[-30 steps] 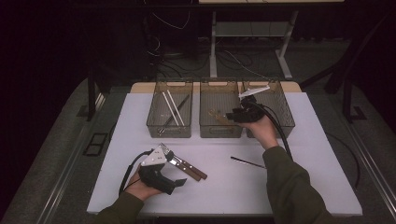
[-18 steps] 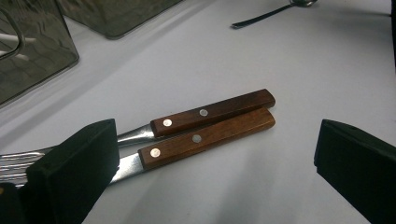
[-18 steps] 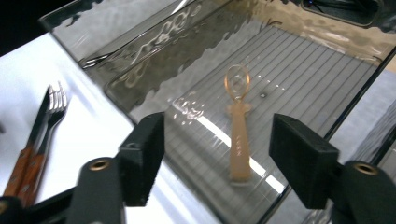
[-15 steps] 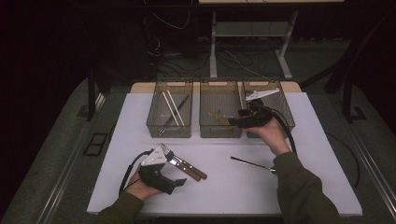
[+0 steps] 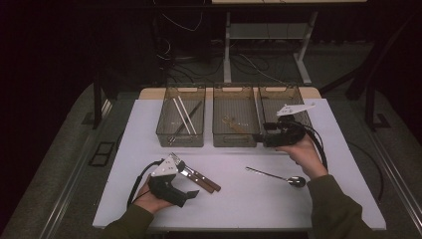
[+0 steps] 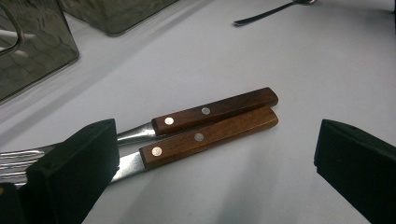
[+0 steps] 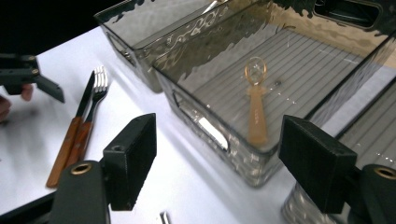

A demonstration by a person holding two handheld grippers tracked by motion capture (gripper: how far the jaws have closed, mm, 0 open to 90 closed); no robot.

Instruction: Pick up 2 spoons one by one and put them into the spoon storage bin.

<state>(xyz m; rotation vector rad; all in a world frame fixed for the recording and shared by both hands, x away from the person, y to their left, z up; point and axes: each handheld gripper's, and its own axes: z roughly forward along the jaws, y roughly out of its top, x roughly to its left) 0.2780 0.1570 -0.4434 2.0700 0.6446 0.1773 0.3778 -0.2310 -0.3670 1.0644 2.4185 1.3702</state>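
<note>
A knife and a fork with brown wooden handles [image 6: 210,126] lie side by side on the white table [image 5: 239,209], between the open jaws of my left gripper [image 6: 219,158], which touch neither. That left gripper [image 5: 185,183] rests at the front left. My right gripper [image 5: 263,138] hovers at the near ends of the middle bin [image 5: 234,142] and the right bin [image 5: 278,97]. Its jaws have just been opening, and the right gripper [image 7: 224,158] has nothing between them. An amber spoon [image 7: 256,109] lies inside the middle bin.
The left bin [image 5: 181,140] holds white and dark chopsticks [image 5: 183,114]. A metal spoon [image 5: 276,176] lies on the table near the right forearm. The knife and fork [image 7: 77,130] also show left of the bins in the right gripper view.
My right gripper has drawn back from over the middle bin toward the right and the near side. The left gripper and the knife and fork have stayed put.
</note>
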